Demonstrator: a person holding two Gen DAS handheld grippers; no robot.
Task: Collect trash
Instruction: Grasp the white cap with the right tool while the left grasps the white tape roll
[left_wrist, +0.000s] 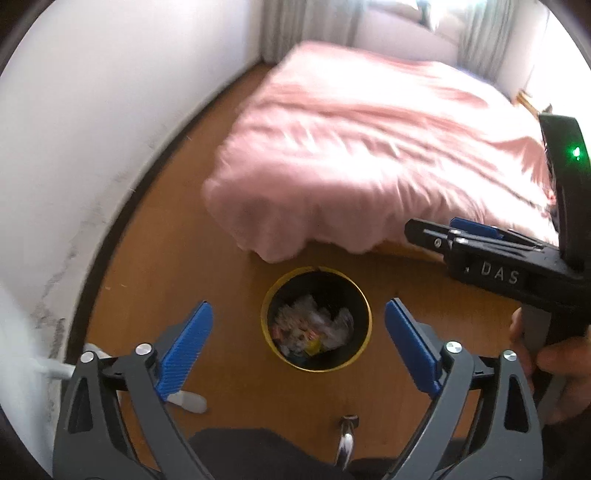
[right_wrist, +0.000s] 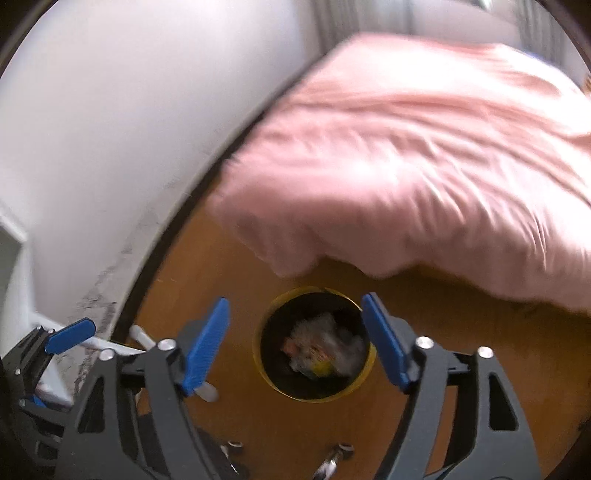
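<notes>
The round trash bin (left_wrist: 316, 318) with the yellow rim stands on the wooden floor (left_wrist: 184, 258), just before the corner of the bed with the pink cover (left_wrist: 369, 147), and crumpled trash (left_wrist: 314, 326) lies inside it. The left gripper (left_wrist: 298, 334) and the right gripper (right_wrist: 295, 341) both hang above the bin with jaws spread wide and nothing between them.

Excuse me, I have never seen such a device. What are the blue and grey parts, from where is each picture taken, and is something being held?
These are two hand-held tongs, one in each of a person's hands, each carrying a camera that looks along its fingers. One picture is from the left tongs, the other from the right tongs. Both stand open and hold nothing. Below them, on the wooden floor, stands a round bin with crumpled trash inside. Behind it is a bed under a pink cover. In the left view, the right tongs also appear at the right edge.
</notes>
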